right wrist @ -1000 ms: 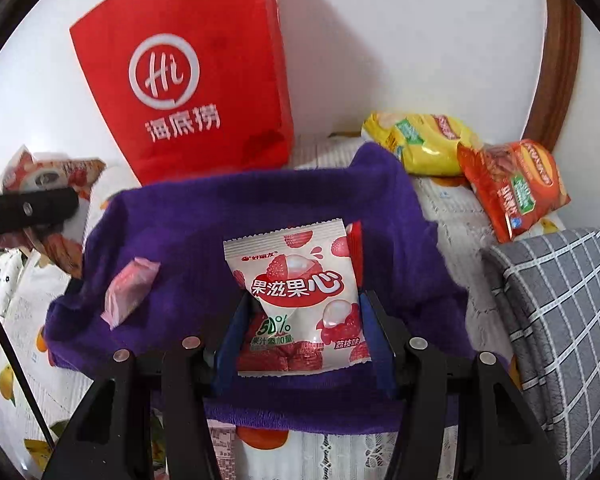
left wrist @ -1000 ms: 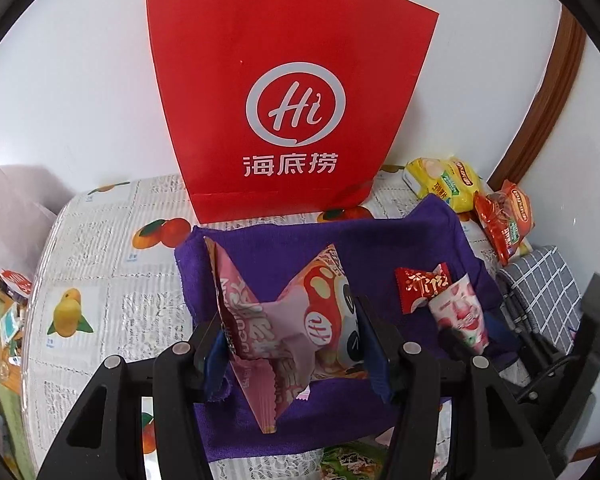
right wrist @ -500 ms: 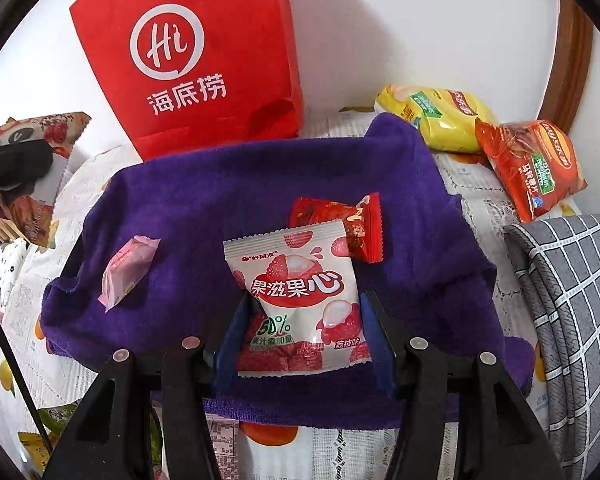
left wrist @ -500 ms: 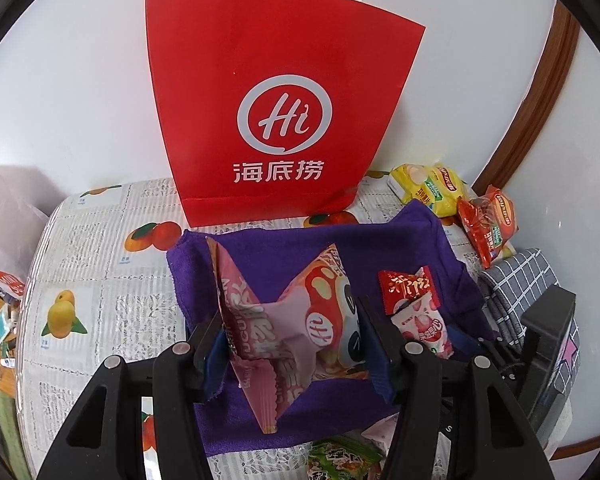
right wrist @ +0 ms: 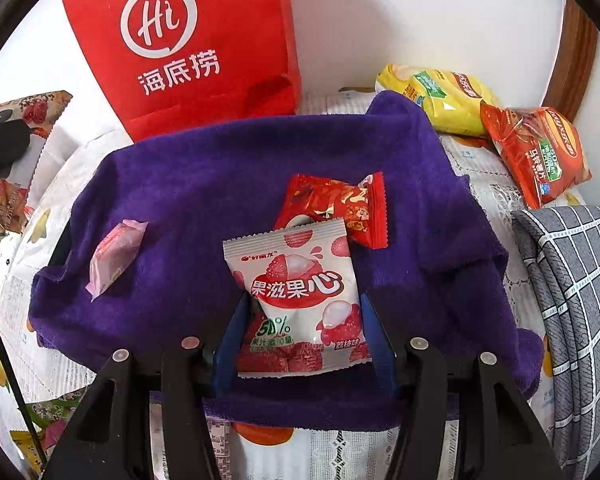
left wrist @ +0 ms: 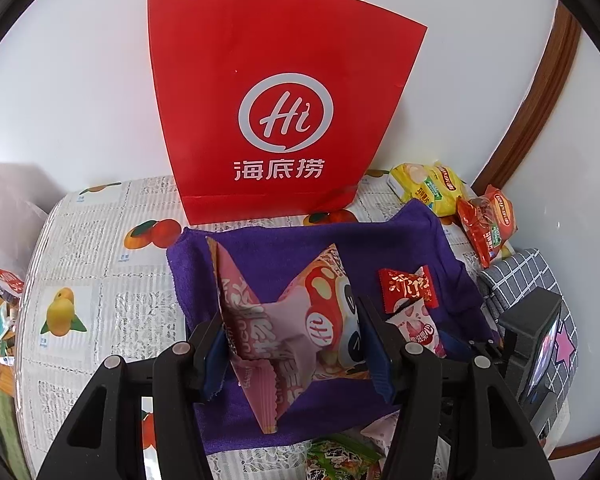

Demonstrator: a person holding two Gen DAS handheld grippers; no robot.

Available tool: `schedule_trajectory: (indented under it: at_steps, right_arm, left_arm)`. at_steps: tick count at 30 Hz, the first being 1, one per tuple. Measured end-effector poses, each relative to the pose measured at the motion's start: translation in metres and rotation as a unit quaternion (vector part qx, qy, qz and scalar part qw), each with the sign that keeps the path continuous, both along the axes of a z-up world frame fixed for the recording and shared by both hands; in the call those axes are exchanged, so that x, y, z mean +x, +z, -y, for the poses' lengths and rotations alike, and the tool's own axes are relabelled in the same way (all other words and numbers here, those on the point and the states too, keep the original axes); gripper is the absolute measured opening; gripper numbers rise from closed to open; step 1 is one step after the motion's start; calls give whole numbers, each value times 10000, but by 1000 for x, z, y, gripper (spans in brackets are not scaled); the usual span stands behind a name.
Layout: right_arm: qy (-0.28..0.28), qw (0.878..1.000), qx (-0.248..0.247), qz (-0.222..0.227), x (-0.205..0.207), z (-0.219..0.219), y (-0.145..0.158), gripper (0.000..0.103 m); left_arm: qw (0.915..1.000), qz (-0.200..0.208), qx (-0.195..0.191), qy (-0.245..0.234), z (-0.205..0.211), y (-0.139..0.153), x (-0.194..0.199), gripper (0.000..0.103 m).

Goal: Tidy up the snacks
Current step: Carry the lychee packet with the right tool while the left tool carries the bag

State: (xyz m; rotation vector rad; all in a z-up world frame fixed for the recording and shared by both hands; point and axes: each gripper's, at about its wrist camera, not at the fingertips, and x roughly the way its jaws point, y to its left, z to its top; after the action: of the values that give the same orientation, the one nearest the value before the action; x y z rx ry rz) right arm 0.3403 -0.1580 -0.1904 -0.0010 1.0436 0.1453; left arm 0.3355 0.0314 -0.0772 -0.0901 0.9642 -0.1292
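Pointing away lengthwise, gripped lychee packet (right wrist: 300, 300)

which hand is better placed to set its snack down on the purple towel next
Right, probably. Its tongs hold the lychee packet low over the towel, beside the red candy. The left tongs hold the pink bag, apparently higher.

Purple towel (right wrist: 204, 184): plush, matt cloth. Lychee sachet (right wrist: 300, 292), laid over it: smooth, glossy film. Red sachet (right wrist: 340, 204) on the towel: crinkled metallic foil. Red carrier bag (left wrist: 276, 112) behind the towel: matt paper, cord handles. Tablecloth (left wrist: 100, 248) beneath: printed, slightly glossy.
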Motion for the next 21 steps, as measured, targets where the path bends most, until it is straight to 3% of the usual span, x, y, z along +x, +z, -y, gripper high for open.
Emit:
schedule_trajectory:
  at_steps: [6,9,16,21]
  right_arm:
    - [14,9999,7,-108,2,-1,-5,57]
    - [77,9999,7,-77,1,-3,-4,68]
    - [192,9988,82,453,-9,-6,19,76]
    - [122,9985,91,521,-11,-3,21,76]
  left_arm:
    - [10000,-45,1,22,-3,-2,4,56]
    - [9999,-77,6,64,-6,-4,6,56]
    - [9993,-228,19,303,-22,-14,14,56]
    - [9986,-351,63,400,-25,-25,19,56]
